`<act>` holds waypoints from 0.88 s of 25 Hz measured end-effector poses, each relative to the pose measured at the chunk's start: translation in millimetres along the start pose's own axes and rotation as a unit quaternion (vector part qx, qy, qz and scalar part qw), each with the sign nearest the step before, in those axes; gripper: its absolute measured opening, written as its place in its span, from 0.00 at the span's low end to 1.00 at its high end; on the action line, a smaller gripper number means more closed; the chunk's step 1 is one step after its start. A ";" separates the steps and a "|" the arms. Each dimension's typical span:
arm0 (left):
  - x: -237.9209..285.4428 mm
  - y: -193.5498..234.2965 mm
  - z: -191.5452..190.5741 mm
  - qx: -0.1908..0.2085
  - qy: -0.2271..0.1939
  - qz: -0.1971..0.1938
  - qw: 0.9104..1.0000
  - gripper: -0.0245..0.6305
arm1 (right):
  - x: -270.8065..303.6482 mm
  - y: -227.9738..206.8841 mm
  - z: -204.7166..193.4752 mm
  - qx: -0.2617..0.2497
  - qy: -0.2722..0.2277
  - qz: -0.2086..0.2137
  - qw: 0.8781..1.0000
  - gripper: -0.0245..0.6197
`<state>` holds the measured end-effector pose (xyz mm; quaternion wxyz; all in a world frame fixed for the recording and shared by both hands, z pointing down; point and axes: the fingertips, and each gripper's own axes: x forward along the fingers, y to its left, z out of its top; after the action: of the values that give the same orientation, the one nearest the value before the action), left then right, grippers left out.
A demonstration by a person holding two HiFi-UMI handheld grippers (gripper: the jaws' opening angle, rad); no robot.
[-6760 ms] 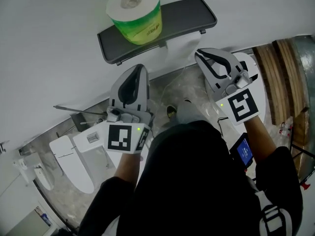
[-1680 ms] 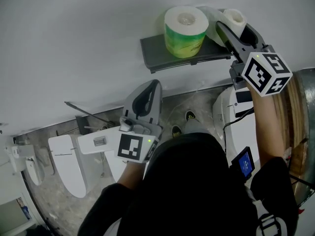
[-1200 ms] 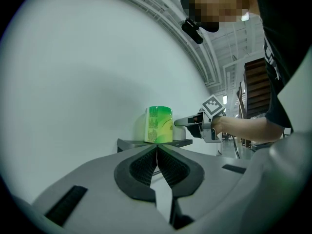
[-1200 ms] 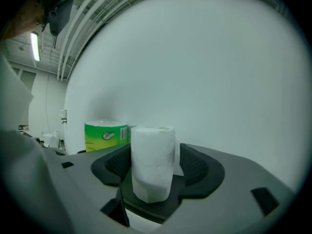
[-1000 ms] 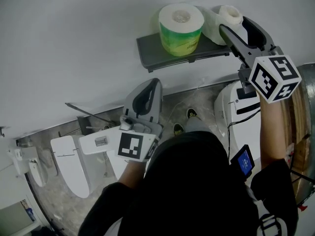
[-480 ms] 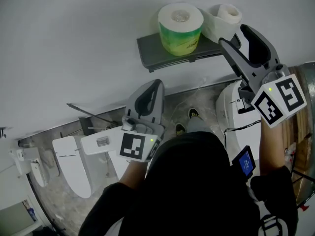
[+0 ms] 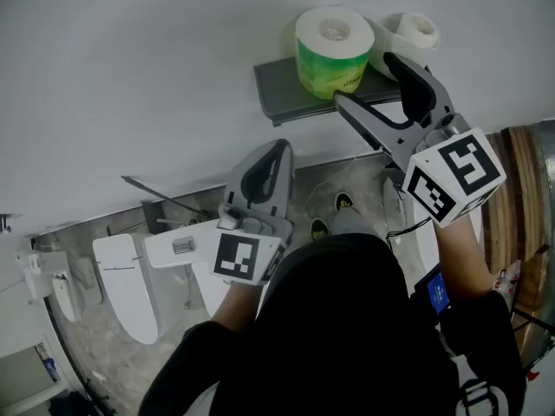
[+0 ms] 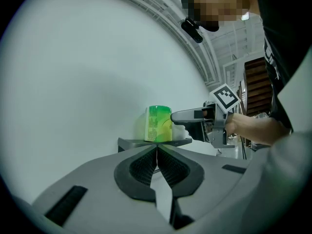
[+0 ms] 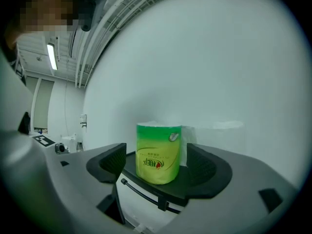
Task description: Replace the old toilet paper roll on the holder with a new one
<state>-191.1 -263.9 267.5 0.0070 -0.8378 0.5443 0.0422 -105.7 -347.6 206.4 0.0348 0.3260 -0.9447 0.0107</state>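
Observation:
A new roll in green wrap (image 7: 334, 50) stands upright on the dark holder shelf (image 7: 282, 94) on the wall. The old white roll (image 7: 414, 31) sits at the shelf's right end. My right gripper (image 7: 368, 81) is in front of the shelf, level, its jaws just opened wider. In the right gripper view the green roll (image 9: 158, 152) shows ahead between the pads (image 9: 109, 162), untouched. My left gripper (image 7: 279, 146) hangs lower, shut and empty. From the left gripper view, past its own tips (image 8: 157, 147), the green roll (image 8: 158, 123) and right gripper (image 8: 195, 115) are visible.
The white wall (image 7: 130, 76) fills the area behind the shelf. Below lie a white toilet (image 7: 126, 280) at the left and another (image 7: 416, 237) under my right arm. Wooden boards (image 7: 513, 172) stand at the far right. A white cover with a bar (image 9: 141, 194) hangs under the shelf.
My right gripper has drawn back from the white roll, left on the shelf's right end, and swung left to face the green roll with wider jaws. The left gripper has stayed put.

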 end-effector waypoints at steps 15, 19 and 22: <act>-5.4 26.2 -15.3 -0.011 0.021 0.041 0.999 0.07 | 55.3 -7.6 -9.3 -0.015 0.054 -0.029 0.998 0.64; -5.0 32.3 -16.0 -0.013 0.011 0.038 0.999 0.07 | 71.9 0.3 -9.3 -0.016 0.062 -0.013 0.998 0.67; -4.8 35.9 -18.0 -0.013 0.011 0.034 0.999 0.07 | 80.5 5.2 -12.4 -0.014 0.062 -0.003 0.998 0.68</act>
<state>-224.7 -275.2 287.1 -0.0115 -0.8190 0.5722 0.0405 -171.4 -392.5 224.6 0.0973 0.3275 -0.9397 0.0178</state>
